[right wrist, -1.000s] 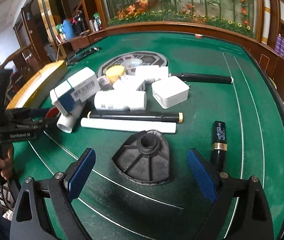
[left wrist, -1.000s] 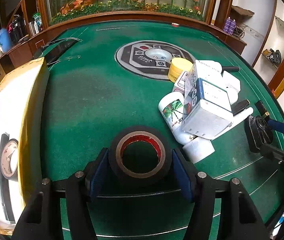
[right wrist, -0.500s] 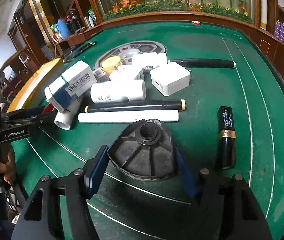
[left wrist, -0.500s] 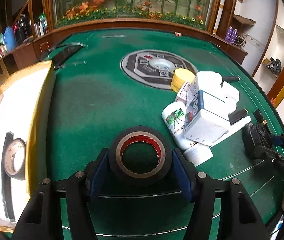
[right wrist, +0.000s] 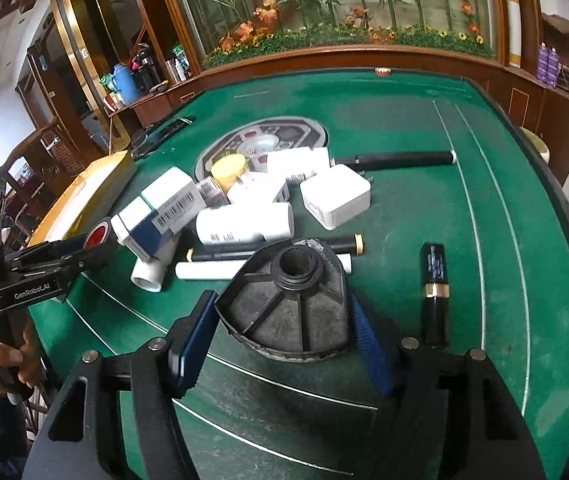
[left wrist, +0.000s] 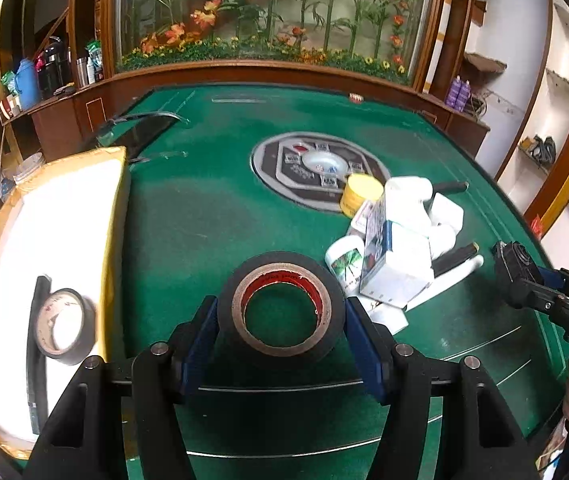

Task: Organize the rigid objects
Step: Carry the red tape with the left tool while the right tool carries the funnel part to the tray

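so the thing that matters here is where the box sits relative to each load: the yellow-edged box (left wrist: 114, 216) with the white lining fills the left side of the left wrist view, right beside the left gripper (left wrist: 280, 322), which is clamped on a roll of black tape (left wrist: 280, 312) lying flat between the blue pads with its hole facing up at the camera. There's already another tape roll (left wrist: 62, 322) lying inside that box at lower left, so I'd guess this one goes next to it, and the left hand is clearly the nearer one. The right gripper (right wrist: 278, 330) has just been closing and its pads now press on both sides of a black ribbed plastic fan-shaped part (right wrist: 288, 306) with a round threaded neck on top, dusty and matte, wide end toward the camera. From that view the box is way off at the left, past the pile of white bottles and cartons, so it has the longer trip. A black lipstick tube (right wrist: 434, 290) with a gold band lies on the green felt table (right wrist: 404, 120) just right of it, long axis pointing up the frame
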